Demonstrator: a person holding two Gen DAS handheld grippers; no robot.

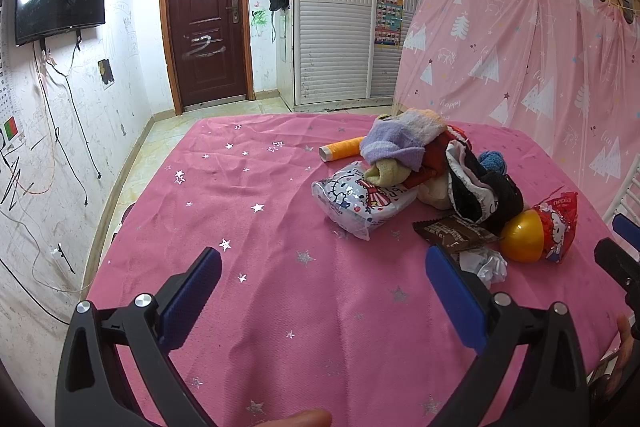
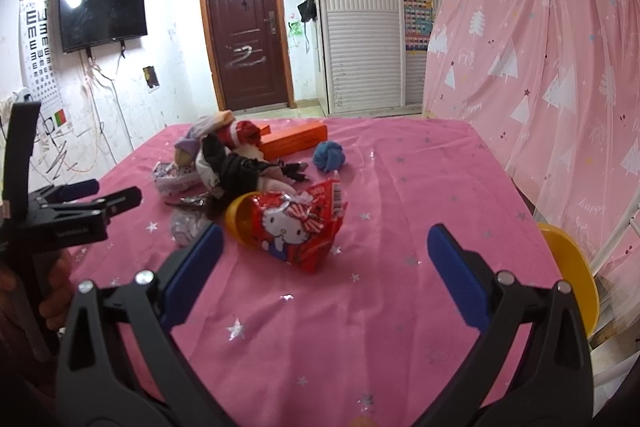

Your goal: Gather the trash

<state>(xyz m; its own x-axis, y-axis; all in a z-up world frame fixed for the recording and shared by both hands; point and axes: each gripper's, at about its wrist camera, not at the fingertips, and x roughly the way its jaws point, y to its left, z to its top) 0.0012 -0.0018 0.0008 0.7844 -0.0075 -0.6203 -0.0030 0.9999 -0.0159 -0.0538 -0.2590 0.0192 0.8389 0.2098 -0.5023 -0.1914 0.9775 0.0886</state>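
Observation:
A red cartoon-cat packet lies on the pink tablecloth, leaning on a yellow plastic shell. Beside them lie a brown wrapper, a crumpled white paper and a white cartoon-cat tissue pack. My left gripper is open above bare cloth, its right finger close to the crumpled paper. My right gripper is open too, with the red packet just ahead between its fingertips. Each gripper shows at the edge of the other's view.
A heap of socks and cloths sits behind the trash, with an orange box, an orange tube and a blue yarn ball. A yellow bowl-shaped thing hangs at the table's right edge. A pink curtain stands to the right.

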